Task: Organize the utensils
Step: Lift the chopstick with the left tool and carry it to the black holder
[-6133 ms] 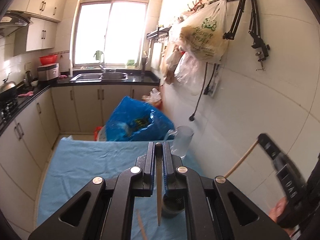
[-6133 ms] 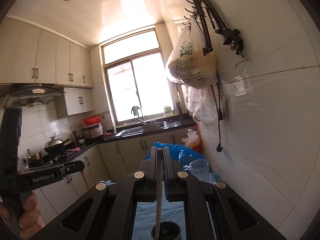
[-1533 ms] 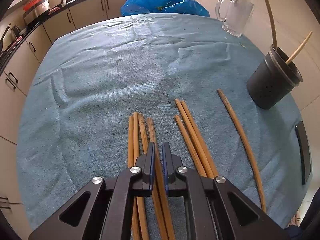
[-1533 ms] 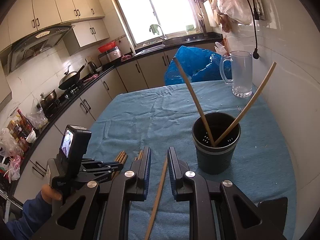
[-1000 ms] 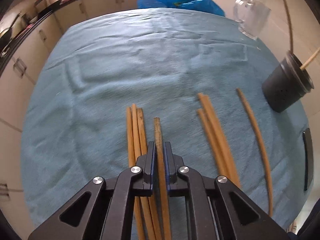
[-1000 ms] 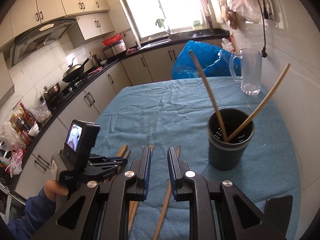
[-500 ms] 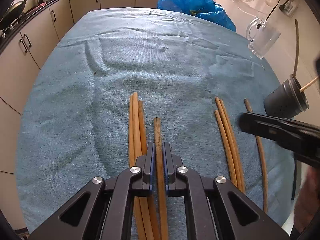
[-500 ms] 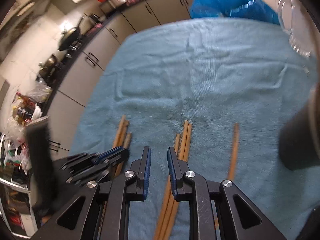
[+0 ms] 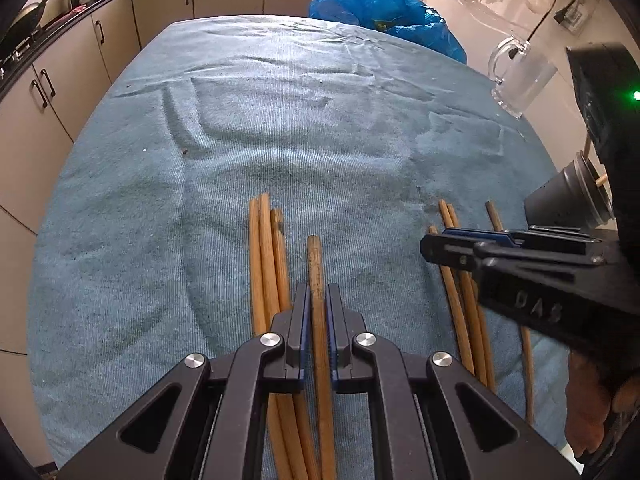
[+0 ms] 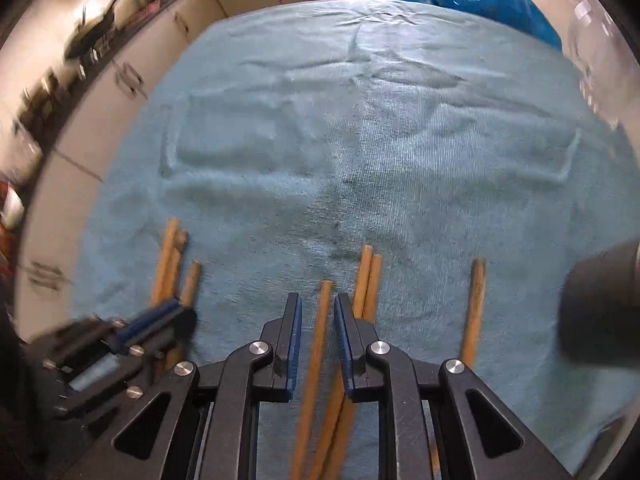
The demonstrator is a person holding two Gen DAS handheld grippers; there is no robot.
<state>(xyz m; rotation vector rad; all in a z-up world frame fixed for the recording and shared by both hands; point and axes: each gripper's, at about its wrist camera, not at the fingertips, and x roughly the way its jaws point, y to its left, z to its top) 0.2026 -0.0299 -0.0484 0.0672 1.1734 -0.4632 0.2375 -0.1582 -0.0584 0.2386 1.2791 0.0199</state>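
Observation:
Several wooden chopsticks lie on the blue cloth point(image 9: 280, 120). My left gripper point(image 9: 317, 288) points steeply down and is shut on one chopstick point(image 9: 314, 256), beside a bundle of three point(image 9: 264, 248). My right gripper point(image 10: 317, 298) hovers over the middle group point(image 10: 368, 276). Its jaws stand slightly apart around a chopstick point(image 10: 322, 312) without pressing on it. In the left wrist view the right gripper point(image 9: 432, 246) reaches in from the right over that group point(image 9: 454, 292). The black holder cup point(image 9: 568, 200) stands at the right with a chopstick in it.
A single chopstick point(image 10: 474, 304) lies between the middle group and the holder cup point(image 10: 600, 312). A glass mug point(image 9: 520, 80) stands at the far right of the cloth, with a blue plastic bag point(image 9: 380, 4) behind the table. Kitchen cabinets point(image 9: 48, 92) run along the left.
My right gripper has swung down from facing the holder cup to just over the middle chopsticks, coming into the left wrist view. The left gripper stays shut on its chopstick and has barely shifted.

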